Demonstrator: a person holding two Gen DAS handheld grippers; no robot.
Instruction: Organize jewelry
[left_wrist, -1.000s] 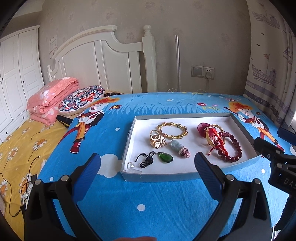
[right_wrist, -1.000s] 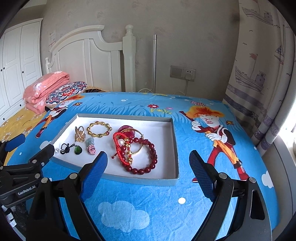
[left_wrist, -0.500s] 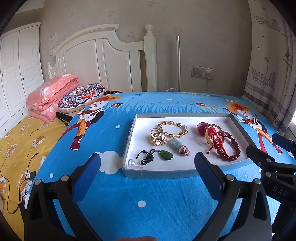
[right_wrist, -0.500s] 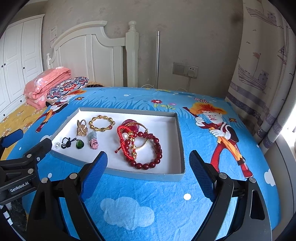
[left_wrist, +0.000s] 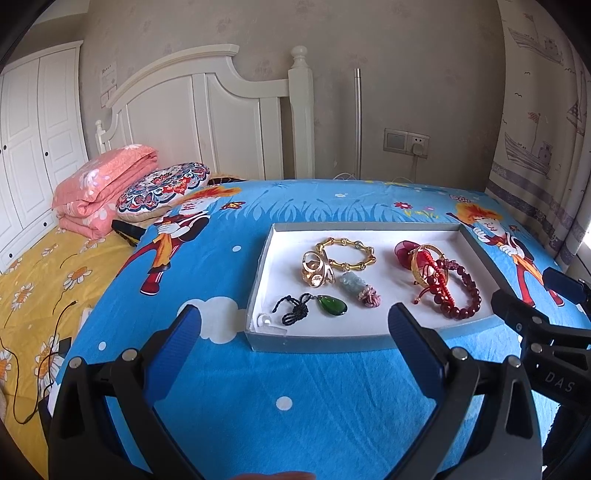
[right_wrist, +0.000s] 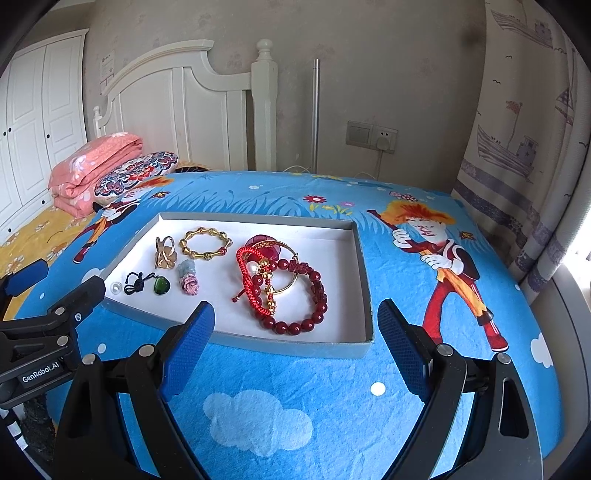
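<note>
A shallow grey box with a white floor (left_wrist: 317, 341) (right_wrist: 295, 349) lies on the blue bedspread. In it lie a gold bead bracelet (left_wrist: 346, 253) (right_wrist: 205, 242), a gold ring piece (left_wrist: 316, 269) (right_wrist: 165, 253), a green pendant on black cord (left_wrist: 332, 305) (right_wrist: 161, 286), a pale jade charm with a pink knot (left_wrist: 360, 290) (right_wrist: 188, 277), a small pearl (left_wrist: 263, 319) (right_wrist: 115, 287), and a tangle of red bead bracelet, red cord and gold bangle (left_wrist: 448, 291) (right_wrist: 291, 291). My left gripper (left_wrist: 293, 334) and right gripper (right_wrist: 295, 328) are open and empty, held short of the box's near wall.
A folded pink blanket (left_wrist: 99, 184) and a patterned cushion (left_wrist: 162, 184) lie at the head of the bed by the white headboard (left_wrist: 207, 122). A black cable (left_wrist: 40, 350) trails on the yellow sheet at the left. A curtain (right_wrist: 517, 147) hangs on the right.
Both grippers have pulled back a little from the box and lifted slightly. Their jaws stay open. The jewelry has not moved.
</note>
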